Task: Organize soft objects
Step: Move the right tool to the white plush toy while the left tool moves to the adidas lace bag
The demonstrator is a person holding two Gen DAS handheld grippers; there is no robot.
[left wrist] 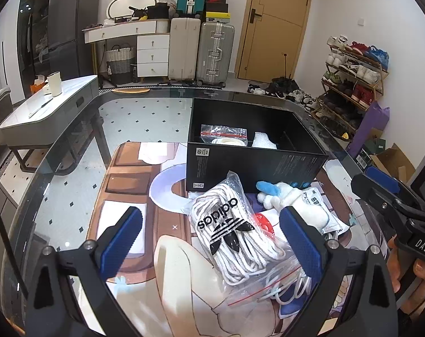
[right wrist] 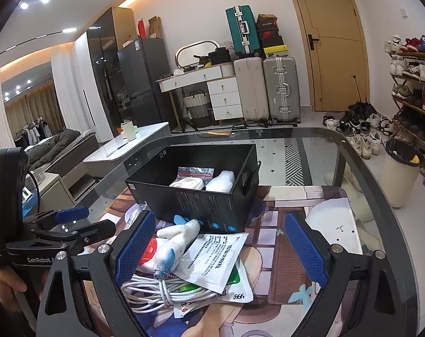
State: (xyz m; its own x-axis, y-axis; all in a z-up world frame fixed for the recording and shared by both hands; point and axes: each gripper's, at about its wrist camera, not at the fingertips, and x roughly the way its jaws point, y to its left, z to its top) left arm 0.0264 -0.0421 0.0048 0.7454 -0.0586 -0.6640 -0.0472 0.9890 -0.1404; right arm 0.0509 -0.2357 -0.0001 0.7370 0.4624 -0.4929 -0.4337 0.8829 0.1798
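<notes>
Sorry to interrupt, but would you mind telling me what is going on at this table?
A person holds a gripper in each hand over a glass table, sorting soft items into a black box. Both the left gripper and right gripper hang open, holding nothing. A bag of white laces, a plush toy and packets remain outside.

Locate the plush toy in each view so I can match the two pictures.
Left wrist: plush toy right of centre, just in front of the black box, beside the lace bag.
Right wrist: plush toy lower centre-left, lying over the white cable.
Shared landmark: the black box.
</notes>
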